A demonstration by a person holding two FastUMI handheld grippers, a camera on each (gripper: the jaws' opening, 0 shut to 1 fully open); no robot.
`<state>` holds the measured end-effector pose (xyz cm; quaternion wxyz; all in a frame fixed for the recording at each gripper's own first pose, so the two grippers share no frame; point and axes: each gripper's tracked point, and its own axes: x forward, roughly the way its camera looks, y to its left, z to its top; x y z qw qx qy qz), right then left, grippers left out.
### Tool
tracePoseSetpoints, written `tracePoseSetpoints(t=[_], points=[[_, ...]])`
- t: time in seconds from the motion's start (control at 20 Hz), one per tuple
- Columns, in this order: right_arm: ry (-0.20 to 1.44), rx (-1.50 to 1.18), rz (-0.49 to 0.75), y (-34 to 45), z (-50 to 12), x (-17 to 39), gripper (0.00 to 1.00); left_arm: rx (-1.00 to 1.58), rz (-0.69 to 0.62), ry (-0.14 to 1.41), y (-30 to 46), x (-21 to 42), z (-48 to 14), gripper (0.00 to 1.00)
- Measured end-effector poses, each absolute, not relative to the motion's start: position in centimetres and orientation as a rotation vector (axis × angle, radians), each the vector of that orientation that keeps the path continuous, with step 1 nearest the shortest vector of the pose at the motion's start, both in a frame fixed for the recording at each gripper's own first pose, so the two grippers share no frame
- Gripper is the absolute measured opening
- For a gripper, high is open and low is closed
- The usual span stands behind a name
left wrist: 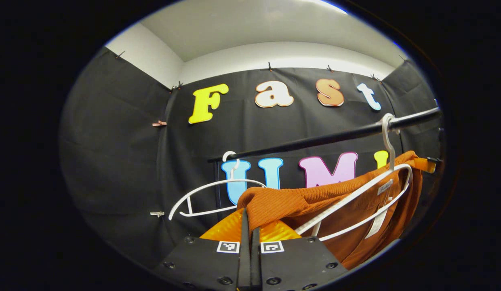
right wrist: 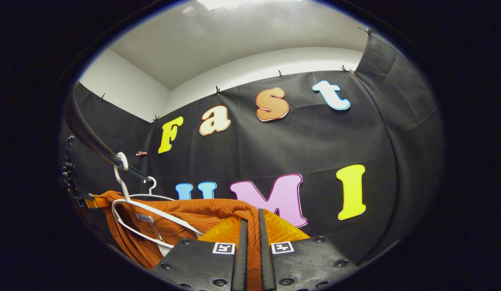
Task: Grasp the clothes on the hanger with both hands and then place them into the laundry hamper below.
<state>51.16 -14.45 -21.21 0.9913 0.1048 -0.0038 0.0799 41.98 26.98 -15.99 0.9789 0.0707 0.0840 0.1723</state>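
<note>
Left gripper view: bare white plastic hanger [left wrist: 212, 196] hooked at the far end of a black horizontal rail [left wrist: 335, 137]; left gripper [left wrist: 250, 226] at bottom centre, jaws clenched on a fold of the rust-orange ribbed knit garment [left wrist: 291, 202]; garment draped over a second white plastic hanger [left wrist: 367, 194] hooked on the rail nearer the camera. Right gripper view: same garment at lower left, on its hanger below the rail; right gripper [right wrist: 251, 234] at bottom centre, jaws clenched on the garment's edge.
</note>
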Motion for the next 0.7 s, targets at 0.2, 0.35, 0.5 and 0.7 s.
tracePoseSetpoints(t=[0.2,0.35,0.5,0.7], points=[[0.045,0.300,0.160,-15.1,-24.1,51.2,0.18,0.026,0.304,0.202,26.7,41.9,-18.6,0.04],[0.045,0.390,0.196,-15.2,-24.5,50.4,0.18,-0.024,0.221,0.204,26.5,41.5,-18.8,0.05],[0.077,0.530,0.272,-14.7,-24.9,50.7,0.18,-0.201,0.065,0.236,26.4,42.3,-19.2,0.05],[0.137,0.654,0.347,-13.9,-26.9,52.9,0.18,-0.248,-0.003,0.280,28.5,44.4,-19.8,0.05]])
